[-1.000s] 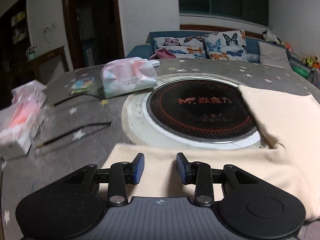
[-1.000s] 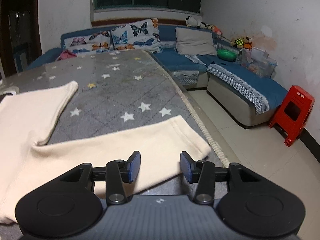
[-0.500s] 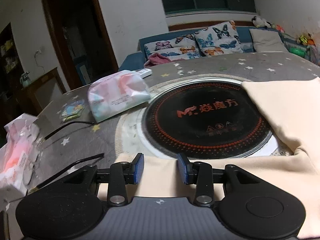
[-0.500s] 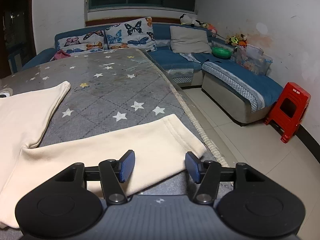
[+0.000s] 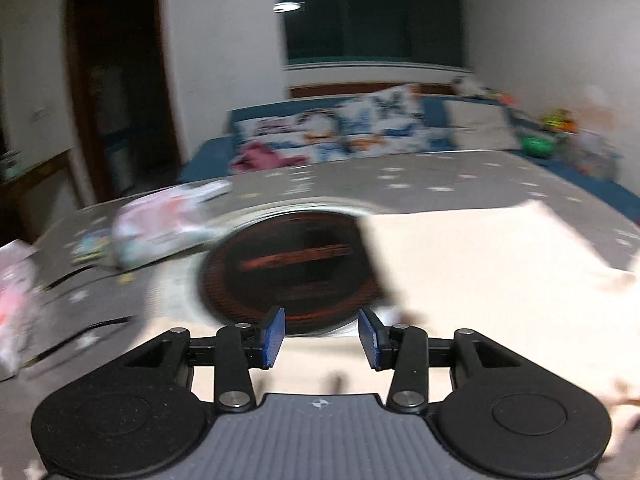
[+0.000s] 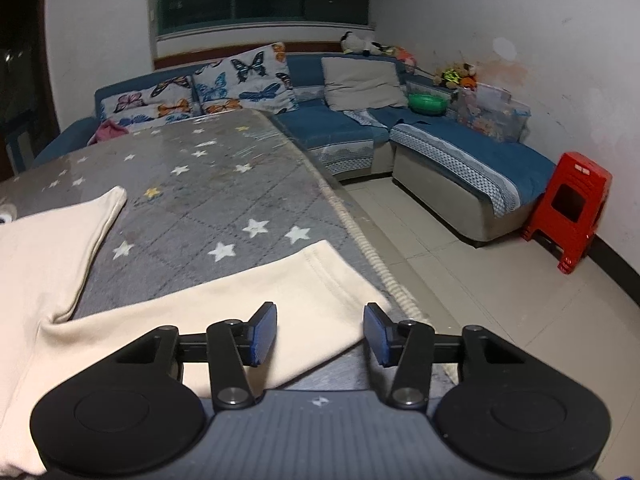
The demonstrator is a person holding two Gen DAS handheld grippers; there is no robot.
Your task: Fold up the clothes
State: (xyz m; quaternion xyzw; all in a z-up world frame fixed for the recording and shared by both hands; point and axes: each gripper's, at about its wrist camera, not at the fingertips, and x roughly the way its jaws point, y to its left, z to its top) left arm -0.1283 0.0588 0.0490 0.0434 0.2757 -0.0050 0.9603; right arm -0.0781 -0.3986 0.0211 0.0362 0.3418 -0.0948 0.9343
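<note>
Right gripper [image 6: 320, 334] low in frame, blue-padded fingers [image 6: 264, 334] spread apart, nothing between them. Under and ahead of them: the hemmed end of a cream garment [image 6: 256, 300], lying flat near the edge of a table under a grey star-print cloth [image 6: 224, 200]. A second cream section [image 6: 52, 240] lies to the left; the two meet at a crease at lower left. Beyond the table, a blue corner sofa [image 6: 460, 152] with butterfly cushions [image 6: 244, 80], a green bowl [image 6: 427, 102] on its seat. Red plastic stool [image 6: 570, 210] on the tiled floor against the right wall.
</note>
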